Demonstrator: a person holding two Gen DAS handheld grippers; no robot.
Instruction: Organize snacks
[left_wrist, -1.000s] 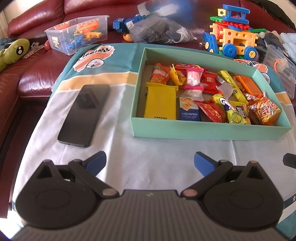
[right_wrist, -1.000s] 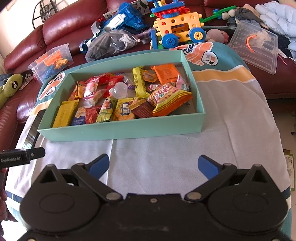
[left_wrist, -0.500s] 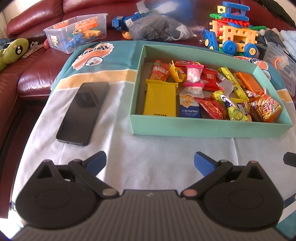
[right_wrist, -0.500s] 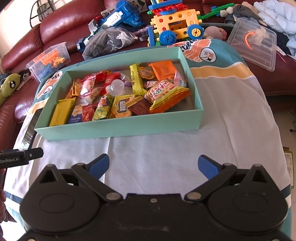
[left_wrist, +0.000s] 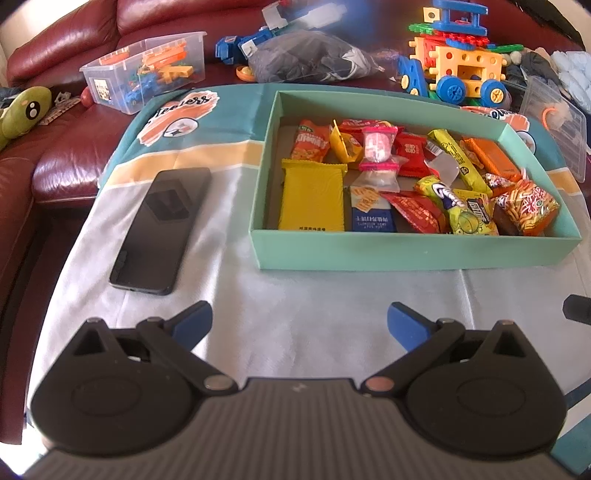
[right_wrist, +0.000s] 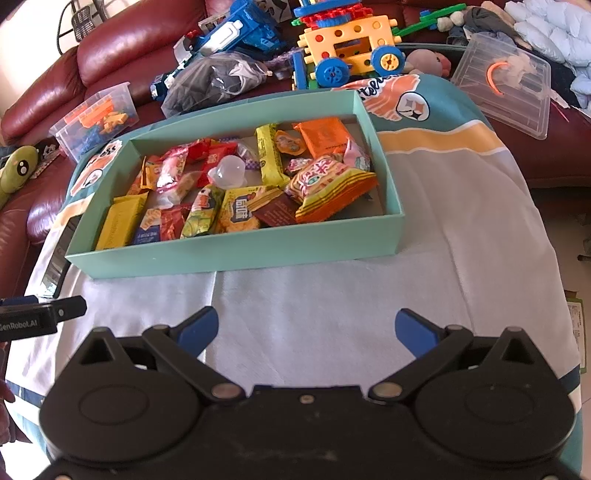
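- Cloth-covered surface in front of a dark red leather sofa, pale grey in the middle with teal and yellow bands and a printed logo toward the far corners.
- left gripper: blue-tipped fingers spread wide, nothing between them, hanging over bare cloth just short of the box.
- right gripper: same deal, fingers wide apart and empty, over the cloth in front of the box's near wall. The tip of the left gripper pokes in at the left edge of the right wrist view.
- teal box sits on the cloth straight ahead of both grippers, open top, and all the snacks are piled inside it.
- In the box: a big yellow packet at the near left, a blue packet just beside it, red wrappers in the middle, a clear jelly cup, an orange noodle-snack bag at the right end, a flat orange packet at the far right.
- black phone lies flat on the cloth just left of the box, not touching it.
- Further back on the sofa: a clear bin of toy pieces, a dark plastic bag, a blue toy truck, a yellow block vehicle with blue wheels, a clear lid off to the right, and a green plush far left.
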